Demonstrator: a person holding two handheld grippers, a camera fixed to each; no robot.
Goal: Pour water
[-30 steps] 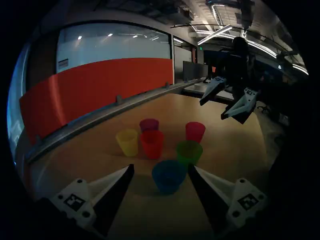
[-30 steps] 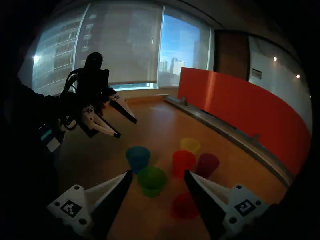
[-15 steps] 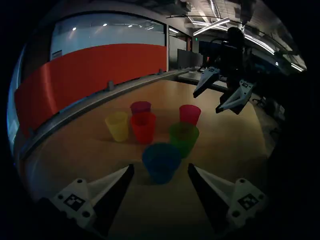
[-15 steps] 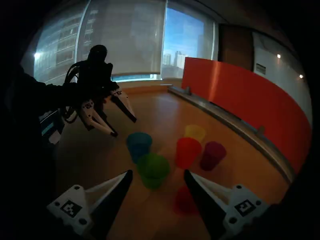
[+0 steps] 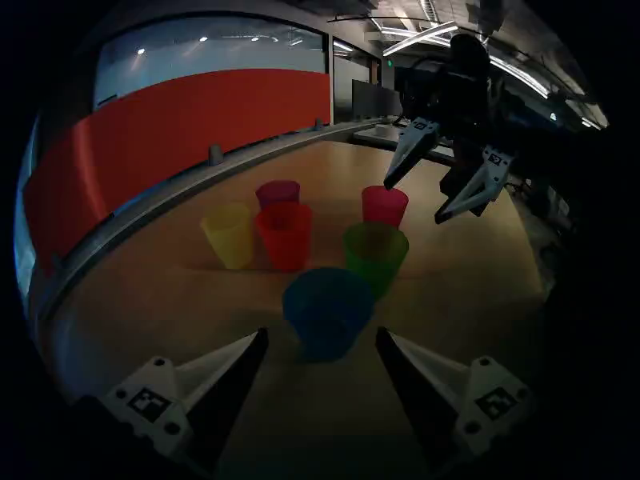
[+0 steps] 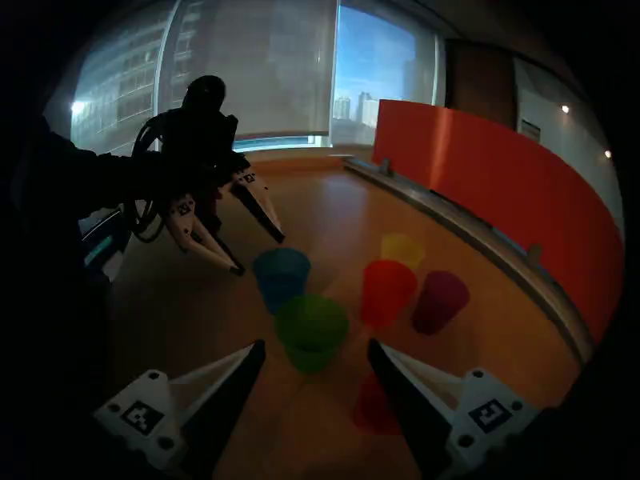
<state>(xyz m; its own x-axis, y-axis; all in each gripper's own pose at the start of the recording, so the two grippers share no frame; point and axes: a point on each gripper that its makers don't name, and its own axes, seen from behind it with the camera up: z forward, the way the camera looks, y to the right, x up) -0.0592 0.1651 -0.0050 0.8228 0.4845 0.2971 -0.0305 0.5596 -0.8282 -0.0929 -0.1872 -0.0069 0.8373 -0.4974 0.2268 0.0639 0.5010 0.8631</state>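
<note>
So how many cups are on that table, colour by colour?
Blue cup: 1
Green cup: 1
Yellow cup: 1
Purple cup: 1
Red cups: 2, one in the middle, one beyond the green one
Total: 6 cups

Long tan wooden tabletop. Tall red partition panel along its far edge, with a grey metal rail at the base. White ceiling light strips overhead. Large window shows blue sky and buildings; pale roller blind beside it.
</note>
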